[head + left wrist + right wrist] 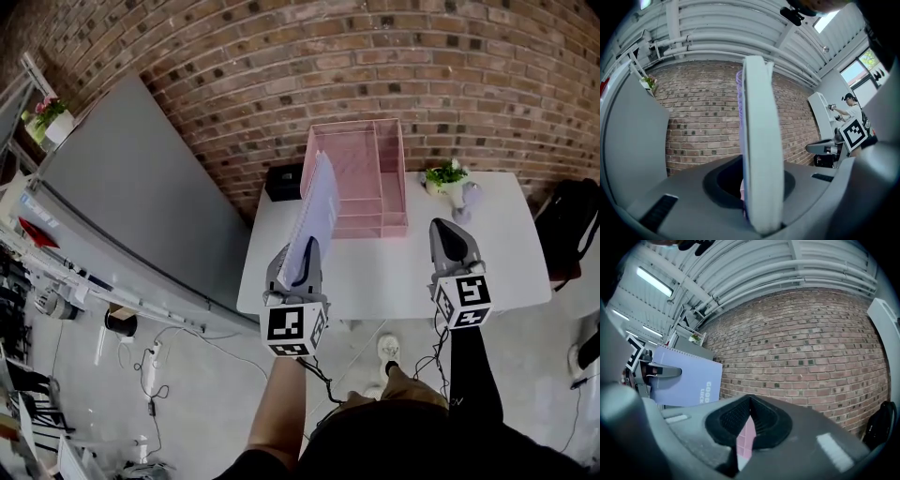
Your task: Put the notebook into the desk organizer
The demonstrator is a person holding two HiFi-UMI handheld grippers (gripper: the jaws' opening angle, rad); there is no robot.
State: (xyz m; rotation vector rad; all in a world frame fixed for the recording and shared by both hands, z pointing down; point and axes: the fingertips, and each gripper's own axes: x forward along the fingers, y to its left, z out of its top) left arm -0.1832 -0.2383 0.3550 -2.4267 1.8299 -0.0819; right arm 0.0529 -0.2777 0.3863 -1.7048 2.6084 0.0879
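A lilac spiral notebook (pixel 317 208) stands on edge, upright, with my left gripper (pixel 302 251) shut on its near edge. In the left gripper view the notebook (pixel 761 140) is edge-on between the jaws and fills the middle. The pink mesh desk organizer (pixel 361 178) sits at the back of the white table (pixel 506 244) against the brick wall, just beyond and to the right of the notebook. My right gripper (pixel 452 232) hovers level over the table's right half, jaws together and empty. From the right gripper view the notebook's cover (pixel 686 380) shows at the left.
A small potted plant (pixel 447 178) and a pale vase stand right of the organizer. A black box (pixel 282 181) sits at the table's back left corner. A large grey panel (pixel 131 187) leans at the left, and a black bag (pixel 572 220) lies at the far right.
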